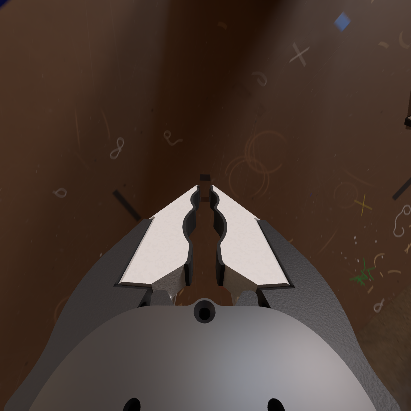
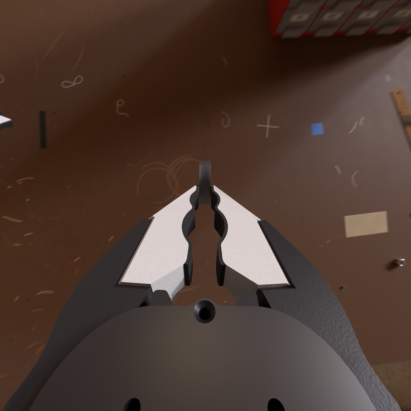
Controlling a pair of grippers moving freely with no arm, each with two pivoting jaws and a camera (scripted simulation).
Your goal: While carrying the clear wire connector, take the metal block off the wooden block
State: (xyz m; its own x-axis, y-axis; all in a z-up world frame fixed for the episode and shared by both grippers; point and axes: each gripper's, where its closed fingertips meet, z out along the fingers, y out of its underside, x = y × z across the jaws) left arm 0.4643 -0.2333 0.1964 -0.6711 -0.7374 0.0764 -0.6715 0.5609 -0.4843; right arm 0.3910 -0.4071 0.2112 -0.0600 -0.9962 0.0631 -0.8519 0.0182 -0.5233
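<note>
Left wrist view: the left tool (image 1: 204,189) pinches the clear connector (image 1: 204,184) at its tips, above the brown surface (image 1: 111,89). Right tool (image 2: 204,189) grips the grey metal block (image 2: 204,178); wooden block (image 2: 365,224) lies far right.

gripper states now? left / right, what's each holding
Left gripper: shut on the clear wire connector, pinched at the fingertips.
Right gripper: shut on the metal block, a grey piece sticking out past the fingertips.
</note>
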